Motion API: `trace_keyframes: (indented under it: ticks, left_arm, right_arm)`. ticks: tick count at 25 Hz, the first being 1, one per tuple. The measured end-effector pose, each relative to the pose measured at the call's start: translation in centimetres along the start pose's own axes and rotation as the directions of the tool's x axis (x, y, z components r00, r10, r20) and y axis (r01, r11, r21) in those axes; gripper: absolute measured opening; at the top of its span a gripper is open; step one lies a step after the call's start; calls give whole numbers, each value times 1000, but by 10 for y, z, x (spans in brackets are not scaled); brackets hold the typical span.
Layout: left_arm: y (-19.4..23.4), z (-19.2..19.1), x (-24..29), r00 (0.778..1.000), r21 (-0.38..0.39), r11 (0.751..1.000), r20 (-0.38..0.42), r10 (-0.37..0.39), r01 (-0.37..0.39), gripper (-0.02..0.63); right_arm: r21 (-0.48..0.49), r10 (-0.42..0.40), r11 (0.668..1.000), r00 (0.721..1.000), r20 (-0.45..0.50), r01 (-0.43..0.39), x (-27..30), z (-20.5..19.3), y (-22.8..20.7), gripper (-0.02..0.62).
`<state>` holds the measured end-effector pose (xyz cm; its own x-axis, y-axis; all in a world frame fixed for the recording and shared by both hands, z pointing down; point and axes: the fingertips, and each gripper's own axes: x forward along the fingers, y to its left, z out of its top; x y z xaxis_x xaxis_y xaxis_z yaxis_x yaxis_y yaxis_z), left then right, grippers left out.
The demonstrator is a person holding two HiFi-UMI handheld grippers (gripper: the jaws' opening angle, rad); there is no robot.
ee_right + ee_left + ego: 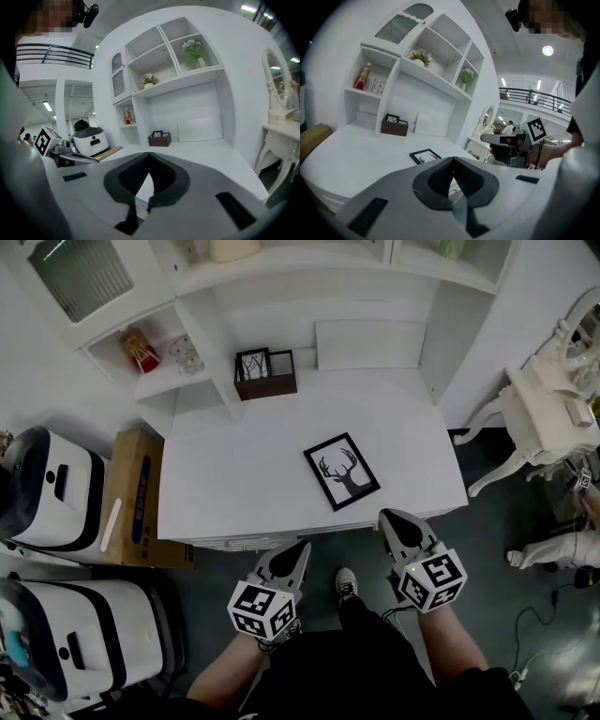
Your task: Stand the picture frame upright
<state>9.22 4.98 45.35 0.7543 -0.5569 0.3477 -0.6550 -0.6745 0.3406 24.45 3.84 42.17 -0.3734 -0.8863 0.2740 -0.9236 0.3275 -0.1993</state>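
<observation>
A black picture frame (pixel 341 471) with a deer-antler print lies flat on the white desk (pixel 234 484), near its front right. In the left gripper view the picture frame (pixel 424 156) shows just beyond the jaws. My left gripper (pixel 302 547) is shut and empty, held in front of the desk's front edge. My right gripper (pixel 387 518) is shut and empty too, at the front edge just right of and below the frame. Neither touches the frame. The right gripper view does not show the frame.
A brown box (pixel 265 376) with a small framed picture stands at the back of the desk. A white board (pixel 368 343) leans on the back wall. Shelves hold a red bottle (pixel 141 350) and a glass. A cardboard box (pixel 136 498) and white machines (pixel 47 488) stand left; a white dressing table (pixel 548 413) right.
</observation>
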Motion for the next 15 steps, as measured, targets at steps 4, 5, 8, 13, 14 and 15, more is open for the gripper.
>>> trace_keyframes:
  ticks: [4,5,8,13,14,15]
  left_arm:
    - [1,1,18,1000,-9,1000,-3,25,-25,5]
    - [2,1,23,999,-12,999,-5,32,-32,5]
    - [5,-1,36,998,-24,998,-12,56,-56,5]
    - [13,-3,56,995,-45,994,-19,96,-97,5]
    - [15,-4,60,994,-49,993,-21,105,-105,5]
    - [17,-4,64,993,-53,992,-23,112,-114,5]
  right_arm:
    - [3,19,1000,1000,-19,-18,11,-2,-19,2]
    - [4,25,1000,999,-23,-25,14,-3,-24,2]
    - [5,46,999,998,-38,-46,25,-5,-36,2]
    - [8,82,997,995,-64,-81,44,-10,-54,2]
    - [8,88,996,994,-69,-87,48,-11,-57,2]
    - [9,93,996,993,-74,-92,52,-13,-60,2]
